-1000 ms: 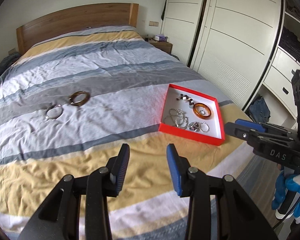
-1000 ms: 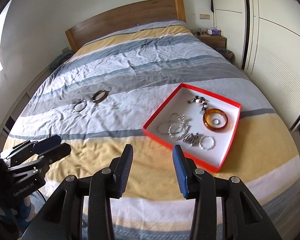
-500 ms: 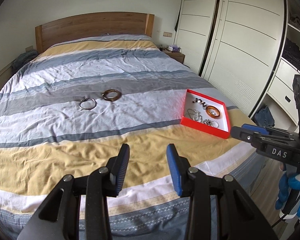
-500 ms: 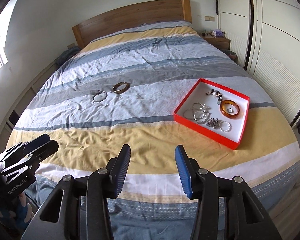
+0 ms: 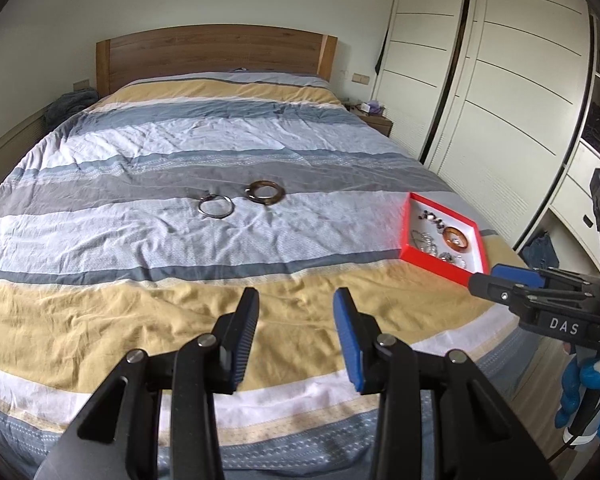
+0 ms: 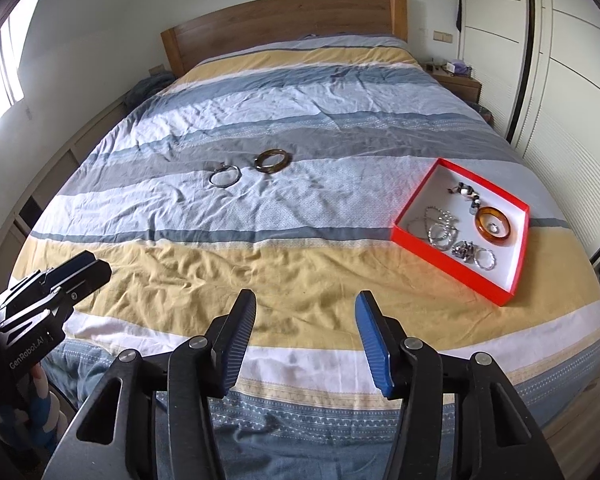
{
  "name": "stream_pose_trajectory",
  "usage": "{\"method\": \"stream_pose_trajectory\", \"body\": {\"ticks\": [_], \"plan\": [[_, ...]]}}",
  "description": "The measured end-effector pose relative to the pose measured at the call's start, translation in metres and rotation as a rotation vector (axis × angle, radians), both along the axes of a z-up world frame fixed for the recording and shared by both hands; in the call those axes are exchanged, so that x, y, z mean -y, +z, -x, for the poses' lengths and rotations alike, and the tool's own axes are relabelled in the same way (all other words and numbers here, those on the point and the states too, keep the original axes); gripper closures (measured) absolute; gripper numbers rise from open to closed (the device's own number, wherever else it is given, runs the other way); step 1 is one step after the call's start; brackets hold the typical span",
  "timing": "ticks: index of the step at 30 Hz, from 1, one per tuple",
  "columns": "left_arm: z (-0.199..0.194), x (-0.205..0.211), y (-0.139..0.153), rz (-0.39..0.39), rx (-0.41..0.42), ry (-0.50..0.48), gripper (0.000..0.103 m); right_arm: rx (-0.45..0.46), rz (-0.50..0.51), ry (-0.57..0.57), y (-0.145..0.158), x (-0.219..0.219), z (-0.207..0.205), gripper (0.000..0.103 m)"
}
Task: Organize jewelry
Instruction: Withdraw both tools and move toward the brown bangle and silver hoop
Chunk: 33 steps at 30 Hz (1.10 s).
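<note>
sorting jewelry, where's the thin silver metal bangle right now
The thin silver metal bangle lies loose mid-bed on the striped duvet, just left of the dark brown bangle and well left of the red tray.

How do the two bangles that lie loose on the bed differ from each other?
The silver bangle is thin, like wire, while the brown bangle is thick and broad. The silver bangle shines like metal; the brown bangle is dark and mottled. The silver bangle lies to the left of the brown bangle. Both lie flat on the bedcover, outside the red box.
</note>
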<state>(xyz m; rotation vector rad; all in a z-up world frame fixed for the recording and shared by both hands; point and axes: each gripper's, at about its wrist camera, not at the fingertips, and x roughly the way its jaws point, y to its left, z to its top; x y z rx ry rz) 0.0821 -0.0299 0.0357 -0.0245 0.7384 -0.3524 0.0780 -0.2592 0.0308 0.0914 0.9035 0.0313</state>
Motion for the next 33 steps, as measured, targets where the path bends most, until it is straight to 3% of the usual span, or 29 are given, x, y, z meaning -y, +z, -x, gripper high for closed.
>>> {"method": "stream_pose_trajectory", "body": {"ticks": [14,25,33], "plan": [[-0.088,-0.032,-0.049,-0.106,-0.066,0.109,0.066,-0.084,-0.023,0.098,-0.052,-0.029,-0.086,0.051],[-0.173,-0.039,-0.102,-0.163,-0.138,0.185,0.066,-0.104,-0.062,0.168,-0.098,-0.039,-0.181,0.051],[-0.210,-0.033,-0.130,-0.183,-0.169,0.208,0.066,-0.091,-0.079,0.187,-0.119,-0.035,-0.230,0.051]]}}
